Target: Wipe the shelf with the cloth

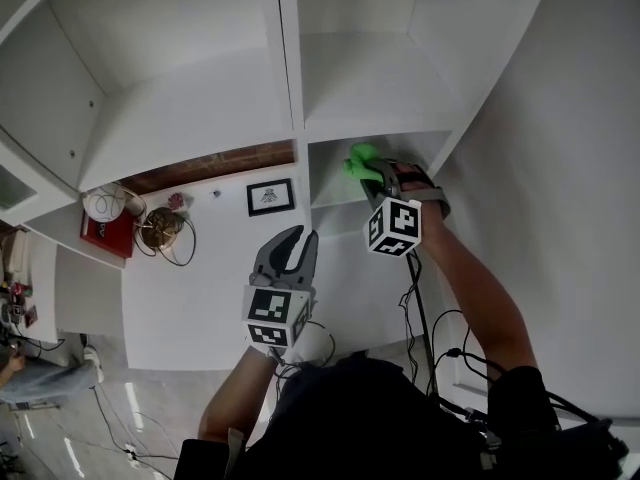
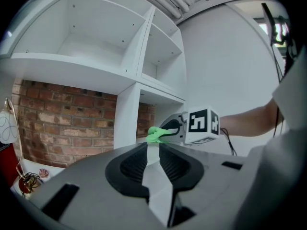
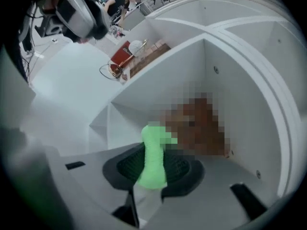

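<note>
A bright green cloth (image 1: 360,158) is bunched between the jaws of my right gripper (image 1: 378,176), which is shut on it. The cloth sits at the front of the lower right compartment of the white shelf unit (image 1: 335,190), against its board. In the right gripper view the cloth (image 3: 154,152) sticks out of the gripper (image 3: 153,163) toward the compartment's white inner walls (image 3: 139,104). My left gripper (image 1: 303,234) hangs lower and to the left, away from the shelf, jaws together and holding nothing. From the left gripper view (image 2: 153,150) I see the right gripper (image 2: 175,128) with the cloth (image 2: 154,135).
A white upright (image 1: 292,88) divides the compartments. Left of it are a brick back wall (image 1: 215,165), a small framed picture (image 1: 271,197), a wire ornament (image 1: 160,228) and a red item (image 1: 108,233). Black cables (image 1: 415,308) hang below my right arm.
</note>
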